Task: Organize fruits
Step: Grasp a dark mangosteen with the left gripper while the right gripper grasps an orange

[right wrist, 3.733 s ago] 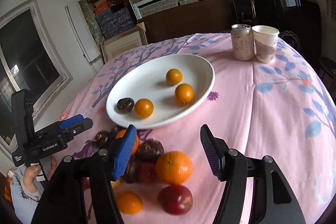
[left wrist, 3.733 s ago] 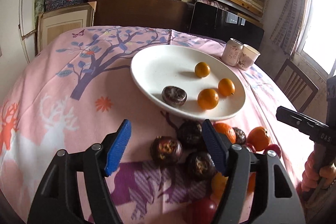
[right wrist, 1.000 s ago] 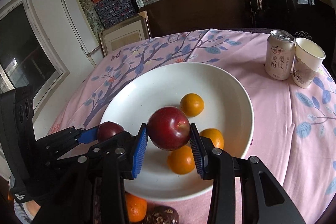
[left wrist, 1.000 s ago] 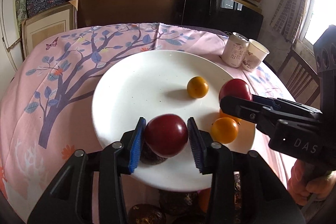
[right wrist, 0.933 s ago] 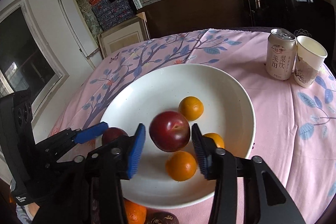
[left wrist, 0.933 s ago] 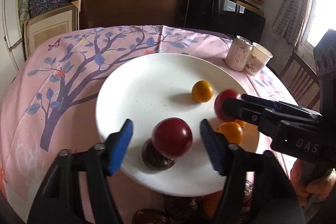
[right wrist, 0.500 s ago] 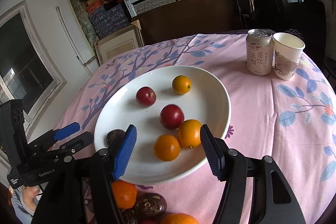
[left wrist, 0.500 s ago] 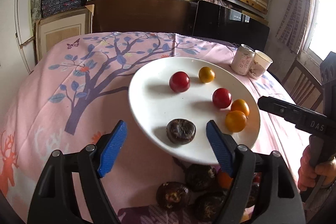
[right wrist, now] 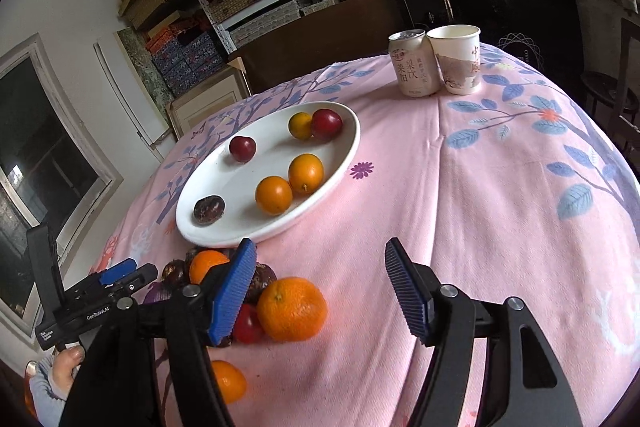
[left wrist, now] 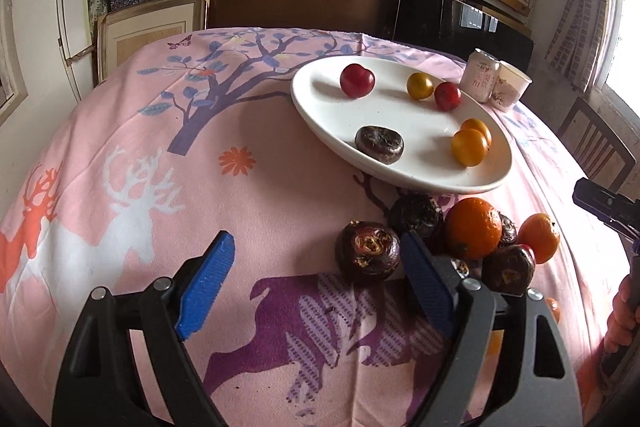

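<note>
Hovering spread and empty over the worktop (left wrist: 120,155), left tool (left wrist: 316,283) and right tool (right wrist: 320,291) leave six fruits on the plate (right wrist: 340,163), while the pile (left wrist: 440,239) beside its near rim awaits sorting; roughly half done.

The worktop (right wrist: 480,207) is round and covered by a pink cloth printed with a tree, deer and leaves. On it sit a white plate (right wrist: 344,155), a drink can (right wrist: 412,67) touching a paper cup (right wrist: 458,61) at the far side, and a heap of loose fruit (left wrist: 452,239) just beside the plate's near rim.
</note>
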Motion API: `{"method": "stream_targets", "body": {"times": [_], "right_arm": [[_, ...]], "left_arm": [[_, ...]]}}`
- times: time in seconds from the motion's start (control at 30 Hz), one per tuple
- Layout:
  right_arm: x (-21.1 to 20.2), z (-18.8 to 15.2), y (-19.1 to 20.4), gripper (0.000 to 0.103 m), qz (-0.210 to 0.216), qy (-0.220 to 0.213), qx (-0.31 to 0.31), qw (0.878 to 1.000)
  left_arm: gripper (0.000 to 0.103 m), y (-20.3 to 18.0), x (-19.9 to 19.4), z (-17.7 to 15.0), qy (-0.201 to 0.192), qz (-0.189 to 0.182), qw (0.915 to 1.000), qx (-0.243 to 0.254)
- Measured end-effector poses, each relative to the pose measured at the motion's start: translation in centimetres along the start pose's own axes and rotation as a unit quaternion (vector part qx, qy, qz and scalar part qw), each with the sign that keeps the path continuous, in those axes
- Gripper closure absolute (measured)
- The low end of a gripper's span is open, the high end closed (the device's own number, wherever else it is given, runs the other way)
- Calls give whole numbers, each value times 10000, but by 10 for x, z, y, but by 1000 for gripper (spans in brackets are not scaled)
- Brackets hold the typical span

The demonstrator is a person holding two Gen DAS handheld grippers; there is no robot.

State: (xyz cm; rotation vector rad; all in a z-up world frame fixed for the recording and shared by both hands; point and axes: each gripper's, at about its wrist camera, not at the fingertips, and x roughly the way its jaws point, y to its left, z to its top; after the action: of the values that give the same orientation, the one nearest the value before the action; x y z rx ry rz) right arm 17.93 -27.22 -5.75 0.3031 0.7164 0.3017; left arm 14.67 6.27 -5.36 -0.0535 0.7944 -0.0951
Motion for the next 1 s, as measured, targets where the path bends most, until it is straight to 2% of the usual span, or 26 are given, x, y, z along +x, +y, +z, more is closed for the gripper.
{"method": "stream_targets", "body": {"times": [0.3,0.5,0.93,1.0], "right_arm": [[10,-13,9,34,-185,339,-308,9988],[17,-17,12,34,-287,480,-421,9975],[23,-19,14,34,-37,663,-418,9969],[27,-20,13,34,20,764,-378,9964]], "left_arm": [[20,-17,16,-1,241,110,9989,398],[20,-16,26,1,427,142,9983,372],[20,-12,38,5,616,13,9978,250],[24,-13,37,5,601,-33,9978,264]]}}
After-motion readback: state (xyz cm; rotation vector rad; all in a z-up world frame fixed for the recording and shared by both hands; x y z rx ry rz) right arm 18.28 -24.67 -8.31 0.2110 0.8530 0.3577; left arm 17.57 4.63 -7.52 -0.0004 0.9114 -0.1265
